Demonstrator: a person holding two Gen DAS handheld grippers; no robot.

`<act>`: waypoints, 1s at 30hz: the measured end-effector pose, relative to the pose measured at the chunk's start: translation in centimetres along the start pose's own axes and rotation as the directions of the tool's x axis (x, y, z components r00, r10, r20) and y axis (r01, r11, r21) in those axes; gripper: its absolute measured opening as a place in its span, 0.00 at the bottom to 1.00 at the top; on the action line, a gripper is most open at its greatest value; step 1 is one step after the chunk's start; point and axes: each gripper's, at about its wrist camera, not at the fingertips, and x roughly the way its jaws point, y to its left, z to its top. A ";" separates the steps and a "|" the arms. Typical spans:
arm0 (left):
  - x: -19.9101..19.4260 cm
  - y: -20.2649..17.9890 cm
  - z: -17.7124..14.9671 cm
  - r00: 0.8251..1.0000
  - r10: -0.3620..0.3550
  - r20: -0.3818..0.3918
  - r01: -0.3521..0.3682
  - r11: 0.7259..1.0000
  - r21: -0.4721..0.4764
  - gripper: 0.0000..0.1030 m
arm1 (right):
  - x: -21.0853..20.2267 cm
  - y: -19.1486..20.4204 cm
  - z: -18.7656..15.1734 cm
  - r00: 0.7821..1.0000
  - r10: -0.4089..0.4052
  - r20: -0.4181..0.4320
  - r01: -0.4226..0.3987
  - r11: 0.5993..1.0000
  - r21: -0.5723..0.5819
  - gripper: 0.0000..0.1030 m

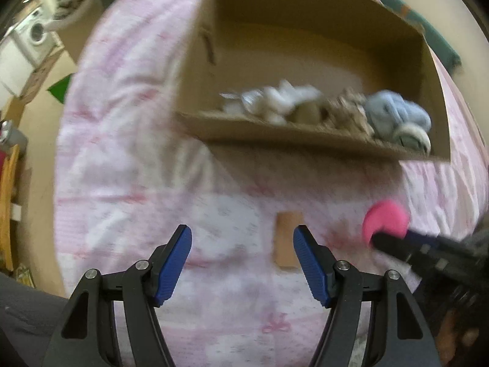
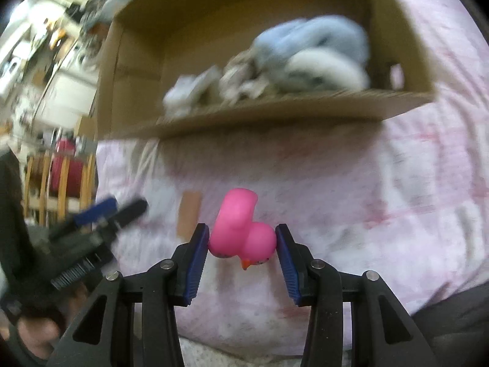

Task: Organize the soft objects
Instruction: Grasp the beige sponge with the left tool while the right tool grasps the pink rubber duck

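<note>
A: Where's the pink rubber duck (image 2: pixel 241 232) now?

B: Between the blue pads of the right gripper (image 2: pixel 243 246), just over the pink patterned bedspread (image 2: pixel 382 198). Both pads touch its sides, one at the body and one at the head, so I read it as pinched. Its orange beak points back toward the camera.

A: And the sorting overall?

B: Partly done, I'd say. The cardboard box (image 2: pixel 275 111) on the bed already holds a light blue plush toy (image 2: pixel 314 42), a brownish crumpled soft thing (image 2: pixel 241 79) and a white fluffy one (image 2: pixel 189 90). The duck is the only soft thing I see outside the box. It likely has to go over the near wall next.

A: Anything else left on the bed?

B: A small tan rectangular piece (image 1: pixel 287 238) lies flat near the duck. It's too blurred to tell what it is.

A: How are the hands posed?

B: Both grippers point steeply down at the bed, in front of the box. The right one reaches the duck from the person's side. The left gripper (image 1: pixel 243 252) hangs beside it with its jaws spread wide and nothing between them, the tan piece showing in the gap.
</note>
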 end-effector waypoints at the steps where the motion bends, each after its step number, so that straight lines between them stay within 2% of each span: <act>1: 0.3 -0.4 0.0 1.000 -0.005 -0.009 0.005 1.000 0.010 0.64 | -0.3 -0.4 0.2 1.000 -0.006 0.014 0.006 1.000 0.015 0.46; 5: 2.1 -2.3 0.1 0.997 -0.042 -0.063 0.045 0.998 0.043 0.64 | -1.3 -1.8 0.3 0.998 -0.007 0.056 0.002 0.995 0.097 0.46; 8: 3.1 -3.2 0.3 0.995 -0.047 -0.090 0.053 0.997 0.063 0.61 | -1.7 -2.0 0.3 0.997 -0.006 0.076 -0.002 0.994 0.110 0.46; 10: 3.9 -3.6 0.2 0.993 -0.045 -0.107 0.053 0.996 0.075 0.52 | -1.6 -1.9 0.3 0.997 -0.011 0.075 0.003 0.994 0.110 0.46; 12: 4.5 -3.8 0.2 0.992 -0.033 -0.124 0.045 0.995 0.094 0.33 | -1.6 -1.9 0.3 0.997 -0.013 0.075 0.005 0.994 0.112 0.46; 13: 4.5 -3.9 0.2 0.993 -0.025 -0.115 0.036 0.994 0.102 0.29 | -1.7 -2.0 0.3 0.997 -0.014 0.075 0.006 0.994 0.110 0.46; 14: 4.3 -3.9 0.2 0.995 -0.029 -0.100 0.039 0.993 0.108 0.11 | -1.7 -2.0 0.3 0.997 -0.014 0.075 0.006 0.994 0.108 0.46; 15: 4.1 -3.9 0.2 0.994 -0.042 -0.096 0.052 0.993 0.105 0.07 | -1.7 -1.9 0.3 0.997 -0.015 0.074 0.007 0.994 0.106 0.46; 21: 2.9 -2.3 0.8 0.994 -0.083 -0.069 0.085 0.996 0.026 0.05 | -1.0 -1.6 0.3 0.998 -0.032 0.055 0.027 0.995 0.092 0.46; 30: 0.6 0.9 1.0 0.996 -0.084 -0.006 0.084 0.996 -0.027 0.05 | -0.4 -1.5 0.7 0.999 -0.017 0.046 0.012 0.995 0.104 0.46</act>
